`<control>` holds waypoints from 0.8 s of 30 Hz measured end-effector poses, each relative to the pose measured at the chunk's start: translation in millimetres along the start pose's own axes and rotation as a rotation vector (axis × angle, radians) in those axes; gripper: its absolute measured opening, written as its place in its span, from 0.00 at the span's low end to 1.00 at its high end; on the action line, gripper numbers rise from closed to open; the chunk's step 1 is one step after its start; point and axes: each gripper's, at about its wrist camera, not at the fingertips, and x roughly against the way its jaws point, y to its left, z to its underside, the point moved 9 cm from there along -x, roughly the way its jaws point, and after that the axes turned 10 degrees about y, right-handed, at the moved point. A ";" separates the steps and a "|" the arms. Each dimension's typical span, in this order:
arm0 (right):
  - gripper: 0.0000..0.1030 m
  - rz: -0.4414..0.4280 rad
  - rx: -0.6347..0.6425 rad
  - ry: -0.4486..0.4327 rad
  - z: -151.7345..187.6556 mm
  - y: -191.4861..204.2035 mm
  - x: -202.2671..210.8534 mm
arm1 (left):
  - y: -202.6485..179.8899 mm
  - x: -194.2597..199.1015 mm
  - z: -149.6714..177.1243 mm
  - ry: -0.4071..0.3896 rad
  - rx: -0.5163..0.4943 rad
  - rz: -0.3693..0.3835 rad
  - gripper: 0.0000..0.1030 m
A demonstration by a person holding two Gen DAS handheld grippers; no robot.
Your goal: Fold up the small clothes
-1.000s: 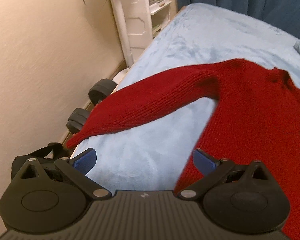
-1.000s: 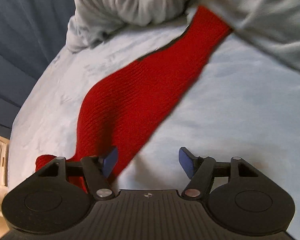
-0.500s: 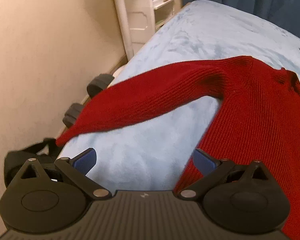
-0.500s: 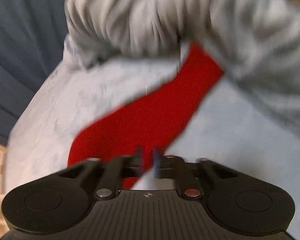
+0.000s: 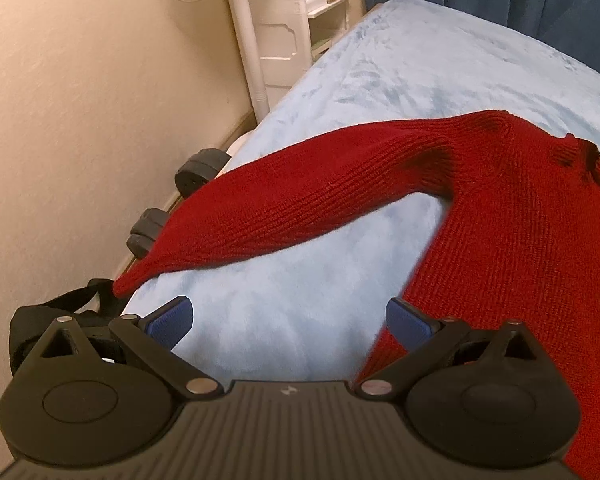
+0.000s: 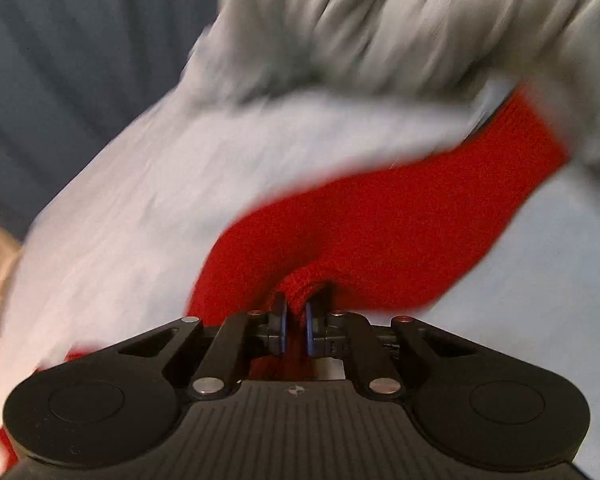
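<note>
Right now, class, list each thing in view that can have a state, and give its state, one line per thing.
Sweater: unfolded, spread on the blanket, one sleeve reaching out to the bed's edge.
Left tool: open, holding nothing.
Right tool: shut on a pinch of sweater sleeve.
Blanket: spread flat over the bed.
Grey cloth: bunched, lying over the sleeve's far end.
</note>
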 end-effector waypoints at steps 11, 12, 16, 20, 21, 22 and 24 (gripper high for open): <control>0.71 0.119 -0.104 0.019 8.5 -60.9 24.0 | 32.1 -23.6 -14.5 0.010 0.175 0.050 1.00; 0.71 0.095 -0.113 0.017 14.7 -62.1 38.0 | 36.5 -28.0 -17.1 0.016 0.202 0.068 1.00; 0.71 -0.003 -0.037 0.025 59.6 -50.3 96.0 | 50.5 -48.0 -30.2 0.041 0.375 0.240 1.00; 0.71 -0.022 0.010 0.056 118.2 -46.2 135.1 | 62.2 -86.6 -36.4 0.130 0.677 0.505 1.00; 0.71 -0.025 0.007 0.072 134.2 -46.0 141.0 | 66.8 -94.9 -37.7 0.136 0.747 0.538 1.00; 0.71 -0.025 0.006 0.092 151.5 -45.3 148.7 | 74.6 -103.0 -40.0 0.129 0.833 0.566 1.00; 0.71 -0.021 0.007 0.147 184.3 -42.2 155.9 | 88.6 -114.4 -49.6 0.095 0.946 0.596 1.00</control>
